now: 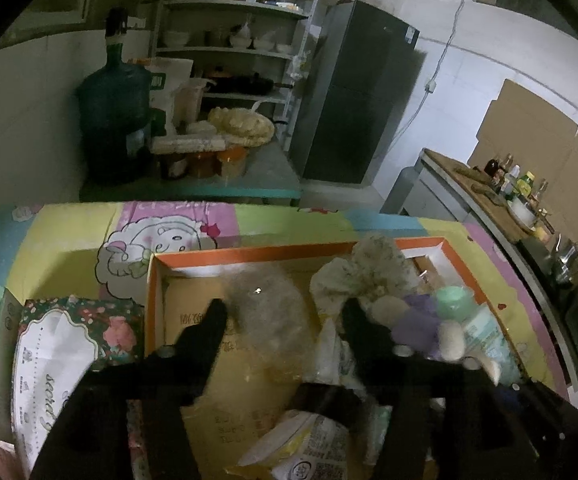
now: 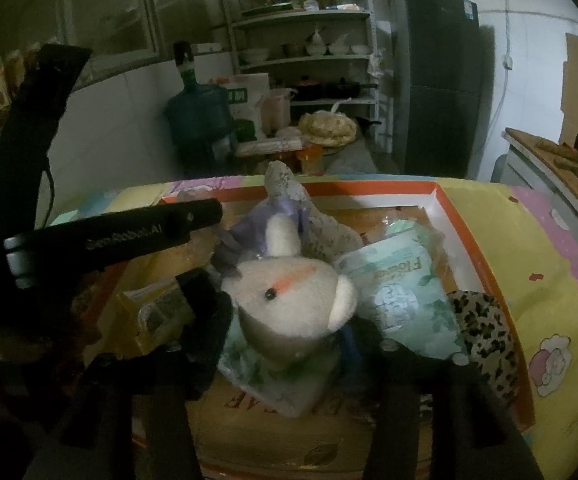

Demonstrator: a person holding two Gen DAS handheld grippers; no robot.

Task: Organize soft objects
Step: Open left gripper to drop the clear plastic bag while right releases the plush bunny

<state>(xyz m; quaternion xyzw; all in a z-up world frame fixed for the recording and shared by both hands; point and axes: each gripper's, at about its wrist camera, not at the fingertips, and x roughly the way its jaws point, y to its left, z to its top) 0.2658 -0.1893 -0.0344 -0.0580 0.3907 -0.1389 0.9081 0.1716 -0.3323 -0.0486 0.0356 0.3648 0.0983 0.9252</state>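
Note:
An orange-rimmed cardboard box (image 1: pixel 249 254) lies on the patterned table. In the left wrist view my left gripper (image 1: pixel 283 316) is open over the box, its fingers either side of a grey fluffy ball (image 1: pixel 269 312). A speckled cloth toy (image 1: pixel 369 268) and pastel soft pieces (image 1: pixel 429 316) lie at the right. In the right wrist view my right gripper (image 2: pixel 285 316) has its fingers on both sides of a white plush animal (image 2: pixel 293 300) inside the box (image 2: pixel 469 224). The left gripper's body (image 2: pixel 109 236) shows at the left.
A floral tissue box (image 1: pixel 69 344) sits left of the box. A tissue pack (image 2: pixel 401 280) and a leopard-print cloth (image 2: pixel 485 332) lie in it. A snack packet (image 1: pixel 301 452) is near the front. A water jug (image 1: pixel 113 116), shelves, a fridge (image 1: pixel 357 96) and a counter (image 1: pixel 501 204) stand behind.

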